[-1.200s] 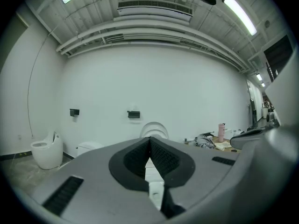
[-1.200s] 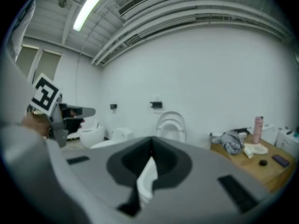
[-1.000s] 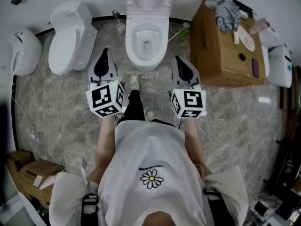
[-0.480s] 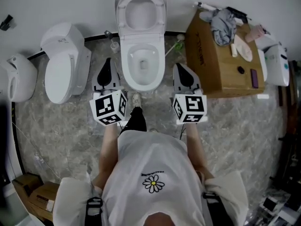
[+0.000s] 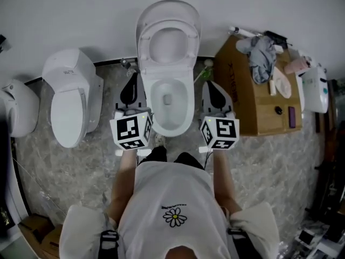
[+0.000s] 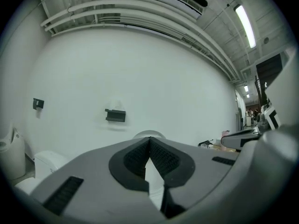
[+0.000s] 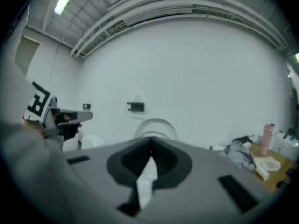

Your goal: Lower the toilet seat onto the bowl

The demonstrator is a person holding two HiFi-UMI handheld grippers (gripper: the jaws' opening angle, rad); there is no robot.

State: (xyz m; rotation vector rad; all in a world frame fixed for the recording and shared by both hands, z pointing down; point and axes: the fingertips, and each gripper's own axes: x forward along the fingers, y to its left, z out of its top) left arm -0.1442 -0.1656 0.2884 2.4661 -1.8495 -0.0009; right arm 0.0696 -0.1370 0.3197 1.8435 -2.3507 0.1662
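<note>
The white toilet stands against the wall in the head view, its seat (image 5: 168, 41) and lid raised upright over the open bowl (image 5: 170, 124). My left gripper (image 5: 132, 80) hangs shut beside the bowl's left flank and touches nothing. On the bowl's right side my right gripper (image 5: 211, 86) is shut too, and empty. In the left gripper view the shut left gripper (image 6: 149, 140) points at the wall, with the raised lid's top (image 6: 150, 134) just above it. Past the right gripper (image 7: 151, 141) in its own view, the raised lid (image 7: 157, 126) shows.
A second toilet (image 5: 69, 106) with its lid down stands to the left, with another white fixture (image 5: 19, 115) beyond it. A cardboard box (image 5: 253, 99) with a cloth and small items on top stands at the right. A black bracket (image 6: 115, 115) is on the wall.
The person has stepped toward the toilet. Both grippers moved forward from in front of the bowl to either side of it, and stayed shut.
</note>
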